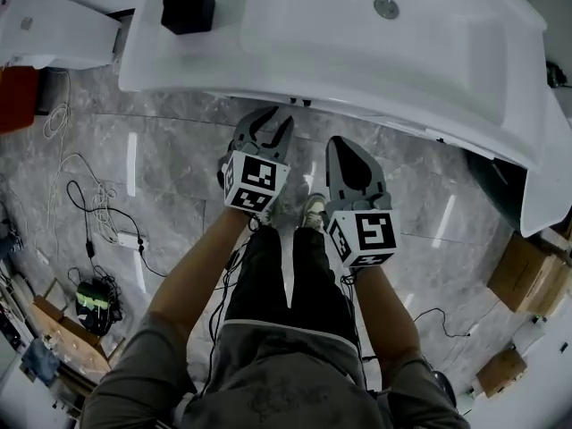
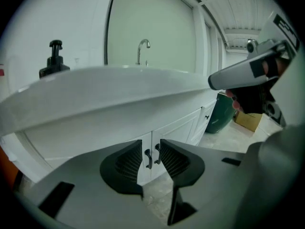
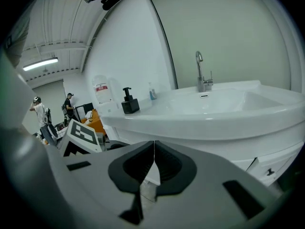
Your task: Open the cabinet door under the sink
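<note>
Left gripper [image 2: 151, 150] parted, right gripper [image 3: 154, 151] closed, cabinet doors [image 2: 178, 128] half-hidden under sink [image 2: 119, 89]

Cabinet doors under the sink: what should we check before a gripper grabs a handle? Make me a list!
1. Cabinet doors shut: ok.
2. Left gripper open: ok, jaws apart, empty.
3. Handles lined up in its gap: ok.
4. Left gripper touching a handle: not ok, well apart.
5. Right gripper out of the way: ok, shut, empty, up by the sink.
</note>
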Demonstrator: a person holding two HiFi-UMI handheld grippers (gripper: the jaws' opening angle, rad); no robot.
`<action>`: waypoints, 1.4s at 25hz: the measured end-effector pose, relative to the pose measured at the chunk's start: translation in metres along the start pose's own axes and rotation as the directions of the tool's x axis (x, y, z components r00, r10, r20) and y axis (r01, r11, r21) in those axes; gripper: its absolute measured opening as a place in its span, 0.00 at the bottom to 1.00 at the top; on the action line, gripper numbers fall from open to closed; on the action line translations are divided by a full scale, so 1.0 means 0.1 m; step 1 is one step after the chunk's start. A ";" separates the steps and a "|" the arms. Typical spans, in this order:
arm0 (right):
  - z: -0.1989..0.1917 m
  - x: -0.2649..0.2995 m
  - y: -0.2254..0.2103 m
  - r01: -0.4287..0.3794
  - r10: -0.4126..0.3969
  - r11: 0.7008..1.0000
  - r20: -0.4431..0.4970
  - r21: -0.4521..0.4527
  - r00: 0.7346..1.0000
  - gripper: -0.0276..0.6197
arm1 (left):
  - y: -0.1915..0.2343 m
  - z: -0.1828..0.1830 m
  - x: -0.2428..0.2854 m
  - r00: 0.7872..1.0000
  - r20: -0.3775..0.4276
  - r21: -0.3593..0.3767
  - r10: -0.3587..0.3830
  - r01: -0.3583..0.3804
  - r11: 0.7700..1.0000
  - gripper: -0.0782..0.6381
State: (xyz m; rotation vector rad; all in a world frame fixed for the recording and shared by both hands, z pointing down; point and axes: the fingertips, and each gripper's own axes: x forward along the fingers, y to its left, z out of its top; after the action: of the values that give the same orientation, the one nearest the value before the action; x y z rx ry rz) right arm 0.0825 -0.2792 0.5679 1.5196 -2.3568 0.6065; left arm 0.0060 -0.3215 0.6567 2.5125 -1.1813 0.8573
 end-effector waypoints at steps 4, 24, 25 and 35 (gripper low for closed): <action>-0.22 0.10 -0.04 0.018 -0.018 1.000 -0.005 0.016 1.000 0.09 | 0.04 -0.26 0.29 0.999 -0.039 -0.014 0.023 -0.023 1.000 0.26; -0.92 0.36 -0.46 0.067 -0.063 0.995 -0.048 0.076 0.997 0.09 | 0.03 -0.85 1.21 0.992 -0.090 -0.105 0.085 -0.095 0.990 0.26; -0.94 0.36 -0.47 0.069 -0.065 0.994 -0.050 0.088 0.997 0.09 | 0.04 -0.83 1.22 0.991 -0.086 -0.107 0.098 -0.107 0.988 0.26; -1.11 0.33 -0.53 0.077 -0.070 0.993 -0.083 0.088 0.994 0.09 | 0.09 -0.76 1.21 0.993 -0.031 -0.127 0.113 -0.116 0.985 0.19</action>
State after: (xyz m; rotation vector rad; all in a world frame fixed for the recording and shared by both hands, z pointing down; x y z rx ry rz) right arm 0.1169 -0.2715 0.6900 1.5827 -2.2316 0.7521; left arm 0.0286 -0.3695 0.7897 2.3454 -1.3399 0.8073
